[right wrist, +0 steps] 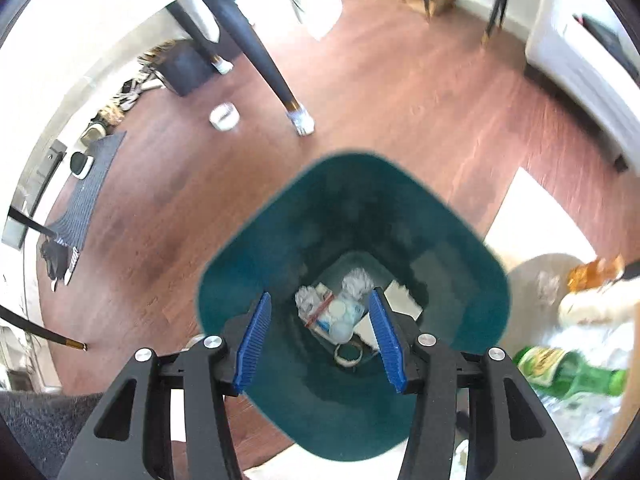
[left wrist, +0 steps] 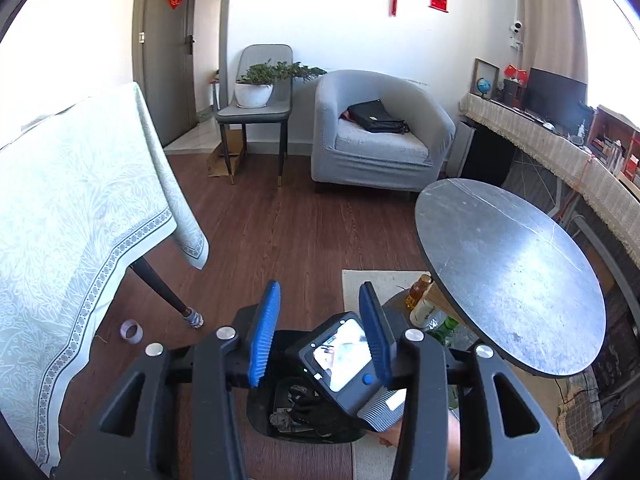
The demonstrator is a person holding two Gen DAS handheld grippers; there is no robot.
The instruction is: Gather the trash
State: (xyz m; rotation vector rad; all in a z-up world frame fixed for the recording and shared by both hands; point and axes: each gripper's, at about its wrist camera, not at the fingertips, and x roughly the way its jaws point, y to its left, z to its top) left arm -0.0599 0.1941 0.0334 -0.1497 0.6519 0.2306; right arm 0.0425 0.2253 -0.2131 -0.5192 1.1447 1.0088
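A dark teal trash bin stands on the wood floor, holding crumpled paper, small white cups and a tape ring. My right gripper hangs open over the bin's mouth, nothing between its blue pads. In the left wrist view my left gripper is open too, and beyond it I see the right gripper's body with its screen above the bin. A hand shows below that body. A tape roll lies on the floor near a table leg.
To the right, a round dark table stands over a low shelf with an amber bottle, a white bottle and a green bottle. A cloth-covered table fills the left. A grey armchair sits at the back.
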